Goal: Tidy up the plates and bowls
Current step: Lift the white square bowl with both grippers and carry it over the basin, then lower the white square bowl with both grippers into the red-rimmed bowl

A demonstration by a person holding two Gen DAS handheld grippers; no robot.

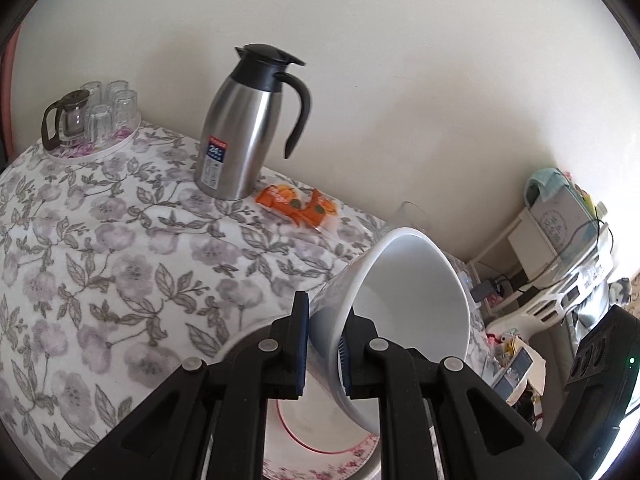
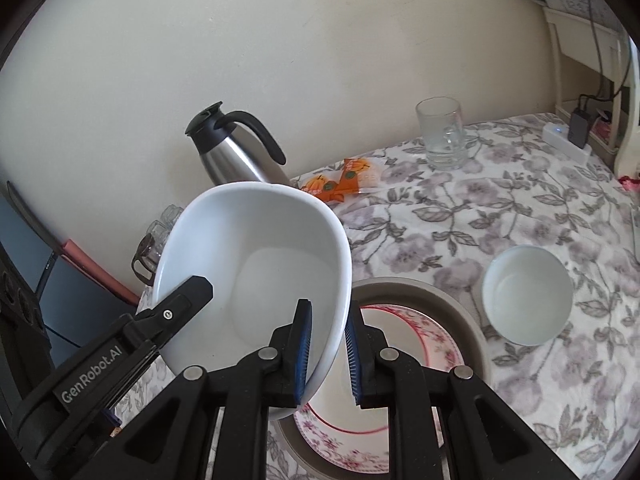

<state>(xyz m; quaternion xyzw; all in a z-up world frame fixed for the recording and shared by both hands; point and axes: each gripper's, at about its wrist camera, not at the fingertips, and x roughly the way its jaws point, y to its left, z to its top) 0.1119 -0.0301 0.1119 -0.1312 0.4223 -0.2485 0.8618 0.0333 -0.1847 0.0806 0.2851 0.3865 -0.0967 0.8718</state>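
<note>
A large white bowl (image 2: 260, 264) hangs tilted in the air, gripped on opposite sides of its rim. My right gripper (image 2: 326, 354) is shut on the bowl's near right rim. My left gripper (image 1: 324, 350) is shut on the other side of the same bowl (image 1: 404, 312), and one of its fingers (image 2: 176, 304) shows at the bowl's left rim in the right wrist view. Under the bowl lies a floral plate with a red ring (image 2: 416, 344) on a grey-brown plate (image 2: 468, 320). A small white bowl (image 2: 526, 300) stands on the tablecloth to the right.
A steel jug with a black handle (image 1: 240, 128) stands near the wall beside orange snack packets (image 1: 298, 204). A glass mug (image 2: 442, 136) sits further right. A tray of upturned glasses and a small glass pot (image 1: 88, 120) occupies the far left corner. A power strip (image 2: 566, 140) lies at the table's right end.
</note>
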